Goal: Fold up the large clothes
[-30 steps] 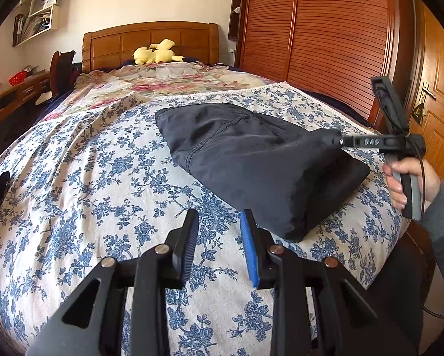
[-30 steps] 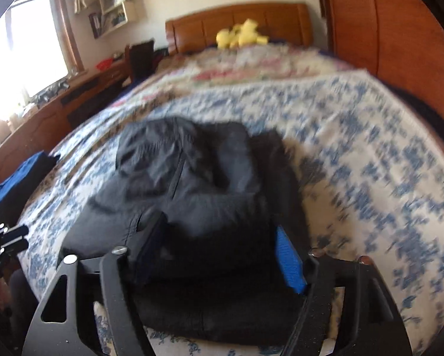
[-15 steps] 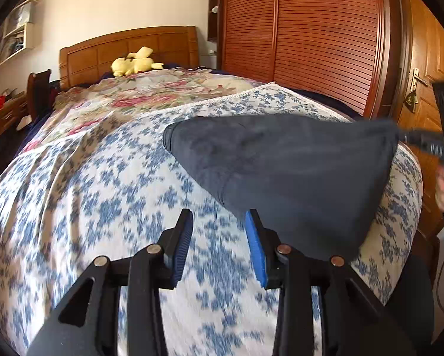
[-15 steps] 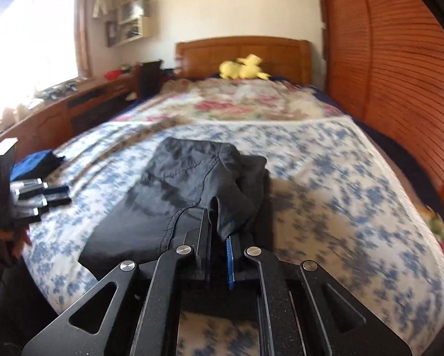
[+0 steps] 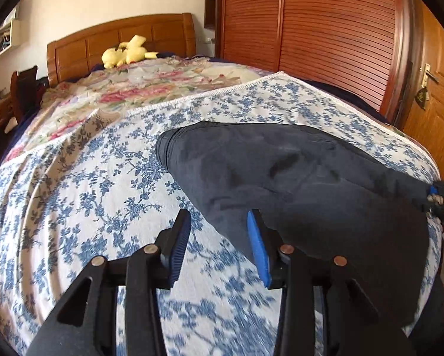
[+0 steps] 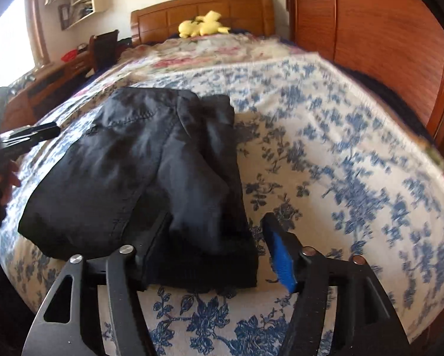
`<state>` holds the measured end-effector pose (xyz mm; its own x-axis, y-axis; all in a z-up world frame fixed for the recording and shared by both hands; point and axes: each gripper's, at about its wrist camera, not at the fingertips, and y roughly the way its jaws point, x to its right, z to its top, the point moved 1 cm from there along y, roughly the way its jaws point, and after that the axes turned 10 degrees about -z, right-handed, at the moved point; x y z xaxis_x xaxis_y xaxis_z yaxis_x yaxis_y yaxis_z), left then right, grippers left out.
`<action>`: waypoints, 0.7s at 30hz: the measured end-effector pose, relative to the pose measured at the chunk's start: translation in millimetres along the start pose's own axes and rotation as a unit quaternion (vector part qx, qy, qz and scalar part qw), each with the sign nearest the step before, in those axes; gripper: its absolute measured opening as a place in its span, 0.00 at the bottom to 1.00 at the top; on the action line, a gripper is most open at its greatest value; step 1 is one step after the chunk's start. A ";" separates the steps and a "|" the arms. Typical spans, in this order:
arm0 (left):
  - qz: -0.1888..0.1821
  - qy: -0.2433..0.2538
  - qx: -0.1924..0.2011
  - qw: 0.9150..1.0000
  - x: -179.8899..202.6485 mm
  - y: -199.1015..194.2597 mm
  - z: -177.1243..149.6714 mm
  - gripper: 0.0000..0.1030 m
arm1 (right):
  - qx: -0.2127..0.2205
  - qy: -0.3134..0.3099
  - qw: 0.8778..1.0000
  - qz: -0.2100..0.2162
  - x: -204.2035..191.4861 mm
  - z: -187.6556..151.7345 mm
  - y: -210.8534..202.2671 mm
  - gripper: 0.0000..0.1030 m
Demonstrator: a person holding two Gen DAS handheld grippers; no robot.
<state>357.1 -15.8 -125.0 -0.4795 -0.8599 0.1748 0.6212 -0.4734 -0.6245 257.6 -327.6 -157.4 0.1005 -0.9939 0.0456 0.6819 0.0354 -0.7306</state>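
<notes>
A dark folded garment (image 5: 296, 178) lies on the blue-flowered bedspread (image 5: 88, 184) near the foot of the bed. In the left wrist view my left gripper (image 5: 219, 231) is open and empty, hovering at the garment's near left edge. The right gripper shows at the far right of that view (image 5: 441, 201). In the right wrist view the garment (image 6: 151, 163) lies folded in layers. My right gripper (image 6: 216, 237) is open, its jaws wide on either side of the garment's near end. The left gripper appears at the left edge (image 6: 29, 133).
A wooden headboard (image 5: 121, 41) with a yellow plush toy (image 5: 127, 53) stands at the far end. A slatted wooden wardrobe (image 5: 325, 29) and a door (image 5: 429, 103) line the right side. A desk and a window (image 6: 8, 44) are at the left.
My right gripper was shut on the garment's edge half a second ago and has now opened, letting it drop. The garment has settled on the bed. My left gripper has moved closer.
</notes>
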 end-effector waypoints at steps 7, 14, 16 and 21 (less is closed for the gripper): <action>0.011 -0.007 -0.015 1.000 -20.2 40.2 20.3 0.37 | -0.028 -0.002 0.999 0.017 -2.9 -1.9 22.0 0.66; 0.017 -0.013 -0.031 0.999 -33.5 76.8 32.8 0.39 | -0.028 -0.007 0.999 0.022 -4.8 -7.7 32.1 0.67; 0.021 -0.018 -0.034 0.999 -39.2 85.8 33.7 0.44 | -0.029 -0.004 0.999 0.026 -5.0 -8.3 33.9 0.67; 0.022 -0.034 -0.034 0.999 -49.3 99.4 33.9 0.54 | -0.033 -0.001 0.999 0.037 -6.3 -7.3 37.7 0.67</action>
<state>463.5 -27.0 -169.9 -0.4073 -0.8921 0.1957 0.5970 -0.4222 -0.6822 277.4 -320.8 -190.3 0.1495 -0.9887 -0.0086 0.6228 0.1009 -0.7759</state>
